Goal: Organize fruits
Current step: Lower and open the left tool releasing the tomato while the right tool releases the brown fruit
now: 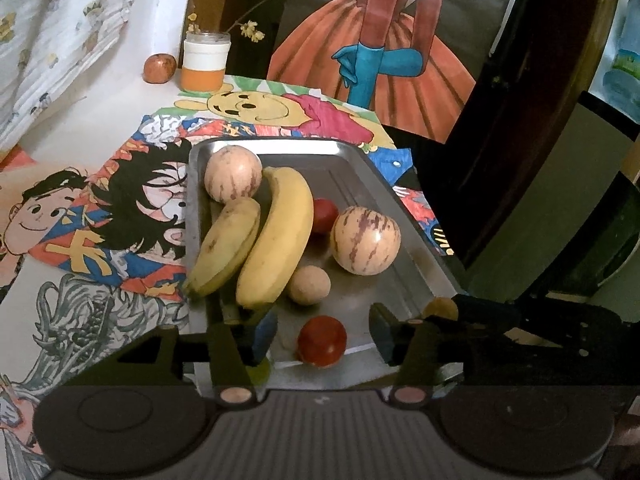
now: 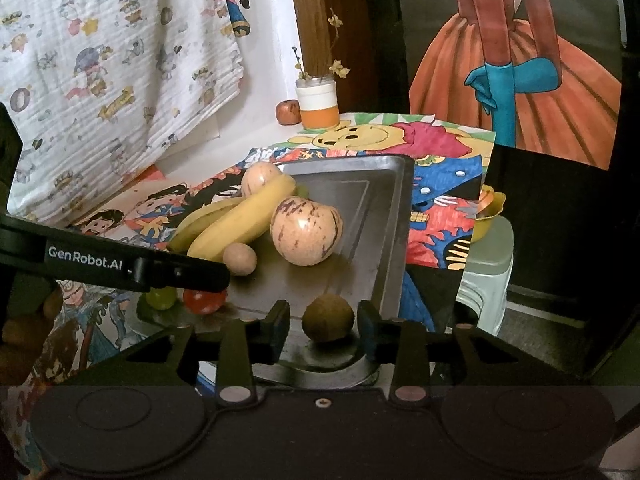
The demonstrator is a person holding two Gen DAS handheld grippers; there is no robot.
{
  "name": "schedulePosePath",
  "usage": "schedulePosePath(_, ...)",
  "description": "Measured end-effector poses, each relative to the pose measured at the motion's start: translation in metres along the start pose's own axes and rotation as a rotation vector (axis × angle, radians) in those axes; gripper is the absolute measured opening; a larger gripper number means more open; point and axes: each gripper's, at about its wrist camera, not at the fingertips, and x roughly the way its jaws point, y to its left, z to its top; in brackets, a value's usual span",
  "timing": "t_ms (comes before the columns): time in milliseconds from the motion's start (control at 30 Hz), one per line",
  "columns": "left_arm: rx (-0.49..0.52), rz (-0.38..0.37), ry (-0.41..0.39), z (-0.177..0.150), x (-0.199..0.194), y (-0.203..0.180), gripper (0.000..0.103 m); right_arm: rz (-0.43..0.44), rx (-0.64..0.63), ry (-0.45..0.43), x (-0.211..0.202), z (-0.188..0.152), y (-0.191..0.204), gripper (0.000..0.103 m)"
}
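A shallow rectangular steel tray [image 1: 404, 216] on the cartoon-printed cloth holds two yellow bananas [image 1: 276, 240], two pale striped round melons [image 1: 366, 240], a small beige ball-shaped fruit [image 1: 310, 285] and small red tomatoes. The left gripper [image 1: 322, 338] stands wide, straddling the nearest round red tomato [image 1: 322, 342], which sits squarely between its blue-padded fingers and touches neither. The right gripper [image 2: 323, 326] is likewise spread around a small brownish-green round fruit [image 2: 328, 319] at the tray's near corner. Each fruit lies dead ahead of its own tongs; being round, neither has a long axis to align with.
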Motion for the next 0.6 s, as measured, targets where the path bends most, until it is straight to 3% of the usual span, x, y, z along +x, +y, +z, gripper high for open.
schedulePosePath(200,-0.003,0.014,-0.028,0.002,-0.007,0.000,0.072,-0.012,0.002,-0.023,-0.004,0.000,0.003,0.048)
schedulePosePath(267,-0.006,0.021,-0.042,0.003,-0.010,0.001,0.076,-0.019,0.006,-0.031,-0.005,0.000,0.003,0.055)
schedulePosePath(600,-0.029,0.058,-0.096,0.009,-0.021,0.008,0.092,-0.043,0.038,-0.068,-0.014,0.002,0.003,0.071)
